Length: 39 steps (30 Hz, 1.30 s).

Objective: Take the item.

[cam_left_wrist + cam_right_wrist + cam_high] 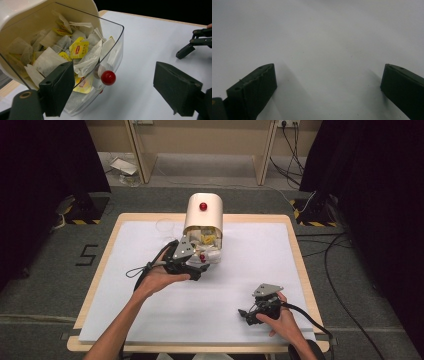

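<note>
I hold the left gripper (196, 266) at the mouth of the cream dispenser (203, 212), jaws wide apart with nothing between them. In the left gripper view, the left-hand jaw sits against the outside of the clear drawer (113, 50), which is tipped open toward me; the right-hand jaw stands well clear over the white tabletop (150, 37). This spread is kept so that the red knob (108, 77) on the drawer front lies between the jaws, nearer the left one and just ahead of its tip, untouched.

The tea bags (62, 53) lie piled inside the drawer, ahead of and above the left jaw, yellow tags (79, 48) showing among the white paper. I judge the drawer is open far enough to reach in; the next step would call for steering the jaws over the drawer rim rather than along its wall.

The right gripper (251, 314) rests low near the front edge of the table, well apart from the dispenser. Its jaws are also apart, with bare white surface between and ahead of them. I judge it is parked there to leave the left side working room.
</note>
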Tool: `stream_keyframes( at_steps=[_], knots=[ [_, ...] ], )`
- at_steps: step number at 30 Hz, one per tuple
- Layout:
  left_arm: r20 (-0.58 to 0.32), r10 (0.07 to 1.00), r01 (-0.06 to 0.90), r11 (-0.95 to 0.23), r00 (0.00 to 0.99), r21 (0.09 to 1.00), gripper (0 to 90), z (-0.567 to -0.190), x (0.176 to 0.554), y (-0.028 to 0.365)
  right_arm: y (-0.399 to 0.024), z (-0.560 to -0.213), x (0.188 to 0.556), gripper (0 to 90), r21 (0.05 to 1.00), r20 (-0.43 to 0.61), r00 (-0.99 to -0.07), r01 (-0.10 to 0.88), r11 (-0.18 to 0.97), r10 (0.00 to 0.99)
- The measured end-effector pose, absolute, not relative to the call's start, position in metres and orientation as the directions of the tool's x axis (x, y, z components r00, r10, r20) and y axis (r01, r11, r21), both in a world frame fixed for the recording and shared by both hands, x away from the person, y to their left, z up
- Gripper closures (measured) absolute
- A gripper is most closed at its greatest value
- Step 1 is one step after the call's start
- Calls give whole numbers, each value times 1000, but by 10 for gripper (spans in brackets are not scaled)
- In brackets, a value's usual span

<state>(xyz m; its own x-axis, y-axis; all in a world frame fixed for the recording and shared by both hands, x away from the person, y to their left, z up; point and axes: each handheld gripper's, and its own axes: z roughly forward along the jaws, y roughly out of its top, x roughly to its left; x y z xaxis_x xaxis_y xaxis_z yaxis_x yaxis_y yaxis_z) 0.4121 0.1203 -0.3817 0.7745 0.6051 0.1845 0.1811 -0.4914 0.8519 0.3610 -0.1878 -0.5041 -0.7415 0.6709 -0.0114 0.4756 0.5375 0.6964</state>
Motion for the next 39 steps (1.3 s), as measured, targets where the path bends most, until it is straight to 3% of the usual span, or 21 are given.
stream_keyframes(
  at_steps=[39],
  knots=[
    [180,592,180,-497,785,849,194,-386,382,119,-188,-504,361,9,696,-11,-741,476,537,671]
  ],
)
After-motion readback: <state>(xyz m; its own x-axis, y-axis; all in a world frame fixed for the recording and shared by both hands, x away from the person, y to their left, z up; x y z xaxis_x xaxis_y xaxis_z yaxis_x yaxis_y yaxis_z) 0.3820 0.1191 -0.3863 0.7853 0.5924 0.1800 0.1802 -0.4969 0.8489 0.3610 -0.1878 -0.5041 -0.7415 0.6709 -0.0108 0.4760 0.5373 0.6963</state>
